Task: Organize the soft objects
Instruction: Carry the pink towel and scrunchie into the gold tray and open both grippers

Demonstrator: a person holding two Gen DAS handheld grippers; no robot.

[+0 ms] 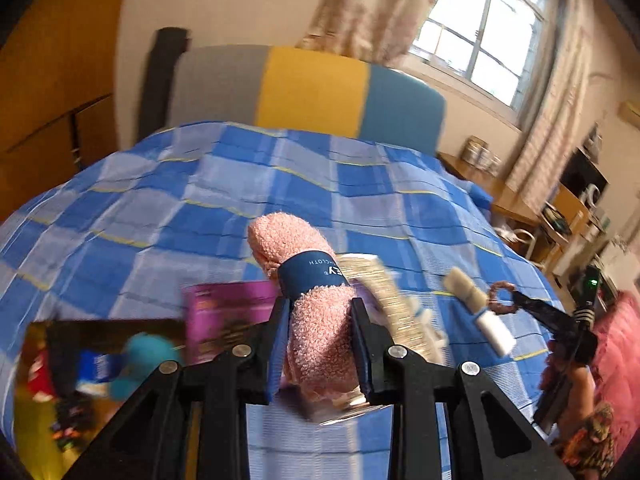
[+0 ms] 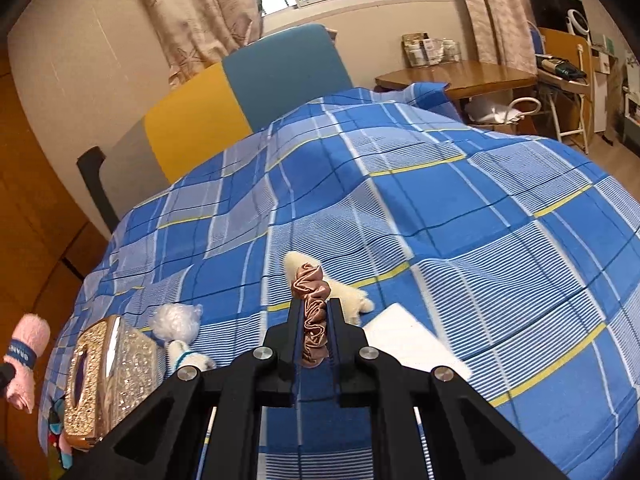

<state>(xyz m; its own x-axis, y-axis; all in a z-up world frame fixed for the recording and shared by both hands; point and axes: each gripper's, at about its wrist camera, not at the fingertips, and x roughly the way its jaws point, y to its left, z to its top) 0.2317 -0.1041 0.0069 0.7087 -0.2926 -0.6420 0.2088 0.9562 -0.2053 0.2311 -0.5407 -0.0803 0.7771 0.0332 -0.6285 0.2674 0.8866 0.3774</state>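
My left gripper (image 1: 320, 306) is shut on a rolled pink towel (image 1: 312, 280) with a dark blue paper band, held above the blue checked bedspread (image 1: 200, 200). The towel also shows in the right wrist view (image 2: 24, 354) at the far left. My right gripper (image 2: 315, 304) is shut on a brown satin scrunchie (image 2: 312, 304), held above the bed; the scrunchie also shows in the left wrist view (image 1: 502, 298). A cream fluffy item (image 2: 348, 294) lies on the bed behind the scrunchie.
A glittery gold tissue box (image 2: 110, 372) and a white fluffy toy (image 2: 178, 326) lie at the left of the bed. A white flat item (image 2: 412, 338) lies to the right. A box (image 1: 72, 380) with small items and a purple packet (image 1: 228, 312) are lower left. A wooden table (image 2: 456, 74) stands beyond.
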